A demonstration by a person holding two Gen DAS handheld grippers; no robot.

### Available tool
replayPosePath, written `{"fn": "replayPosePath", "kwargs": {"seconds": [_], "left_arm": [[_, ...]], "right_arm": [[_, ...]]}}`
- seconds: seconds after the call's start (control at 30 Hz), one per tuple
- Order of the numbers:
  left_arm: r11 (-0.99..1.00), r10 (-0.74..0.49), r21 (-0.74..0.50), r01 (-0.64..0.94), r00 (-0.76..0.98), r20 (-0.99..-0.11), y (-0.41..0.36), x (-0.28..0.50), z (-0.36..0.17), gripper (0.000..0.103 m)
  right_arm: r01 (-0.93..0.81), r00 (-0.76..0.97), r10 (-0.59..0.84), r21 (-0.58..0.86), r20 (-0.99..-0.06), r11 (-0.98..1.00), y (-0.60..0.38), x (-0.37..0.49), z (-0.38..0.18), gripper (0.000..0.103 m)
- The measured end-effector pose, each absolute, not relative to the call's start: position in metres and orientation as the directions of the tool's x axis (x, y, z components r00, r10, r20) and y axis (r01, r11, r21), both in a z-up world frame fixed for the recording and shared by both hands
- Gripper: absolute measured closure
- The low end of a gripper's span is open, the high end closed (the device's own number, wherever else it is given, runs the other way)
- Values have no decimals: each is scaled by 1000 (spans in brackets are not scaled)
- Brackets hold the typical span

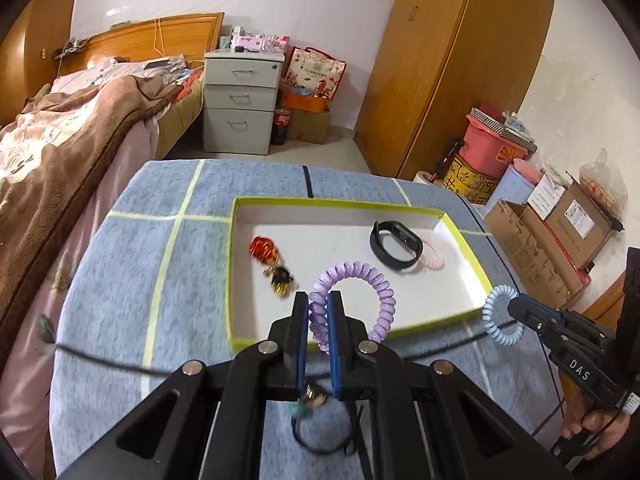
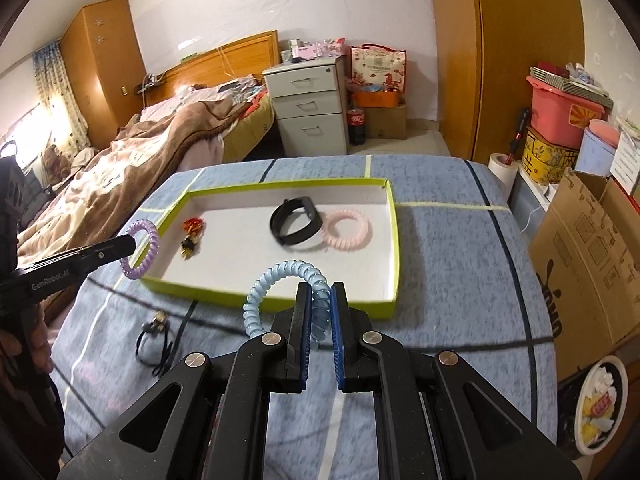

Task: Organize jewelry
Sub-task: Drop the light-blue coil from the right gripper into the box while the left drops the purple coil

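Jewelry is partly sorted: band, pink coil and clips lie in the tray, my left tongs pinch a purple coil, my right tongs a blue coil, and a black tie waits on the cloth.

glossy plastic purple coil band; matt cardboard tray; woven tablecloth.
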State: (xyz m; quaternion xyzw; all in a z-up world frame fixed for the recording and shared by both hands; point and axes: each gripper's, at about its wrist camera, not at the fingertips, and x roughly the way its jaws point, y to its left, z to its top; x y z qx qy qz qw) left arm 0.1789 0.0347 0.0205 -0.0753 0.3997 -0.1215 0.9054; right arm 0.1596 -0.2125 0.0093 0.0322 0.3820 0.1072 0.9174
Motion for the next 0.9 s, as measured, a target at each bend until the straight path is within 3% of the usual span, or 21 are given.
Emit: {"fn": "replayPosePath", "kwargs": {"seconds": [0.9], "left_arm": [[967, -255, -221, 130, 551, -794, 5, 256, -29, 93]], "right_arm": [[-143, 591, 149, 79, -793, 987, -220, 230, -34, 93]]}}
